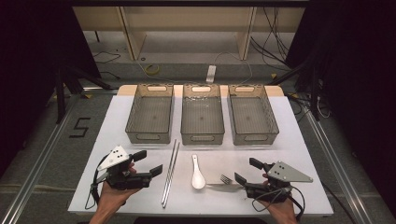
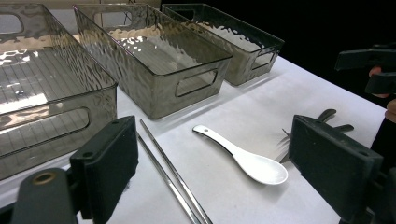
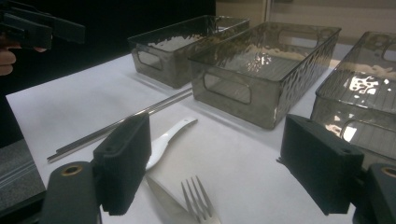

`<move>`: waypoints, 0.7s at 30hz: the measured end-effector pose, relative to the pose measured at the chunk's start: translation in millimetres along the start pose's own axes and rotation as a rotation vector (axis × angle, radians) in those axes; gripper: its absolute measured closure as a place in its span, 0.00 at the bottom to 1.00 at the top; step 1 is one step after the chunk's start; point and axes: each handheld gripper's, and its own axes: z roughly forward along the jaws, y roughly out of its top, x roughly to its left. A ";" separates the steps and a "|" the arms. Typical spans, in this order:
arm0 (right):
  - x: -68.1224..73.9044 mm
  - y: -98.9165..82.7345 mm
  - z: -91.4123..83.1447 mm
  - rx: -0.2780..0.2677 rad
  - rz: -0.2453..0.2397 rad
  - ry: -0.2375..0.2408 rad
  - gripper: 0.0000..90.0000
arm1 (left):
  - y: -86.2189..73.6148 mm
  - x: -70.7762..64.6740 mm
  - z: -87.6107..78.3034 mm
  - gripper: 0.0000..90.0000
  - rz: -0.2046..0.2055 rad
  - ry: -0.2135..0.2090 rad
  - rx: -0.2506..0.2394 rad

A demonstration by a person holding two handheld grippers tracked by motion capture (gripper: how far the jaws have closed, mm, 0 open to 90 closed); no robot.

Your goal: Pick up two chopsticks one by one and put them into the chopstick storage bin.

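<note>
1. A white rectangular table (image 1: pixel 289 140) carries three smoky-grey translucent plastic bins in a row at its far side: the left bin (image 1: pixel 150 114), the middle bin (image 1: pixel 201 115) and the right bin (image 1: pixel 253 115); each has a cut-out handle in its end wall, and all three sit side by side with narrow gaps between them.
2. Near the front of the table lie three pieces of cutlery; a pair of long silver metal chopsticks (image 1: pixel 170 172) lies lengthwise, starting just in front of the gap between the left and middle bins; a white ceramic soup spoon (image 1: pixel 197 172) lies just to the right of them, bowl toward the person; a silver metal fork (image 1: pixel 224 182) lies right of the spoon, tines pointing toward the spoon's bowl.
3. The left gripper (image 1: pixel 149 163), black with a grey three-cornered plate on top, is held in the person's left hand (image 1: pixel 112 191) just left of the chopsticks; its jaws stand wide apart with nothing between them; in the left gripper view the chopsticks (image 2: pixel 173 179) and the spoon (image 2: pixel 247 158) lie on the table beyond the parted jaws.
4. The right gripper (image 1: pixel 247 170), of the same build, sits in the right hand (image 1: pixel 280 207) at the fork's handle end; its jaws are spread and grip nothing; in the right gripper view the fork's tines (image 3: pixel 198 198) lie on the table between the two jaws, untouched by either pad.
</note>
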 end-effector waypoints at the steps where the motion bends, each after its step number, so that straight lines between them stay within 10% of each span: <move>1: 0.0 0.2 -0.5 -0.003 0.002 0.001 0.29 | 0.0 -0.2 0.2 0.17 -0.001 0.000 0.001; 10: 0.6 0.3 0.8 0.015 -0.007 -0.008 0.28 | 0.4 -1.2 4.3 0.18 0.021 0.049 0.057; 21: -0.7 0.3 2.0 0.036 -0.001 -0.012 0.28 | 10.5 -1.2 27.6 0.23 -0.029 0.153 0.333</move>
